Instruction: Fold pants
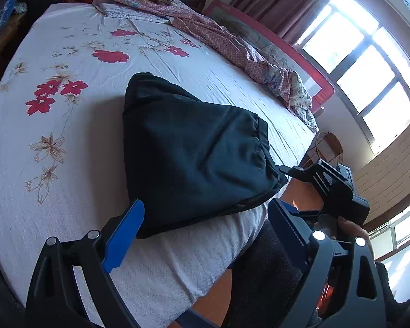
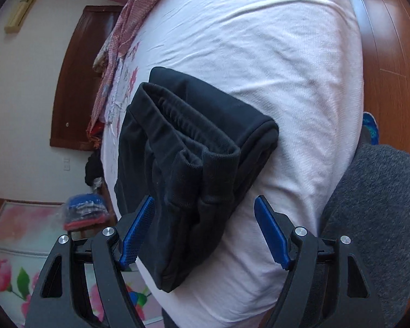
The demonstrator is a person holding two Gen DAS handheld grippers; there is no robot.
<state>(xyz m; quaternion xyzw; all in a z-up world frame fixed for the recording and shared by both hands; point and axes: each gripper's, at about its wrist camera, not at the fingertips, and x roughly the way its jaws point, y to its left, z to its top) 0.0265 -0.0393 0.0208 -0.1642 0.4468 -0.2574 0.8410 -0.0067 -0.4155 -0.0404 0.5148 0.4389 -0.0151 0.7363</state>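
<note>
My left gripper (image 1: 205,218) is spread wide at the near edge of the black sweatpants (image 1: 188,147), a folded bundle on the floral bedsheet (image 1: 68,142). My right gripper (image 2: 205,224) gapes over the ribbed cuffs (image 2: 205,175). Soft, thick, floppy cloth; I'd pinch stacked edges.

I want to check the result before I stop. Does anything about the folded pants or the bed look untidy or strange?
The black pants lie folded near the edge of the bed, but the bundle is loose: the waistband and cuffs stand open on top rather than flat. A pink patterned blanket lies crumpled along the far side. Both tools are open.
</note>
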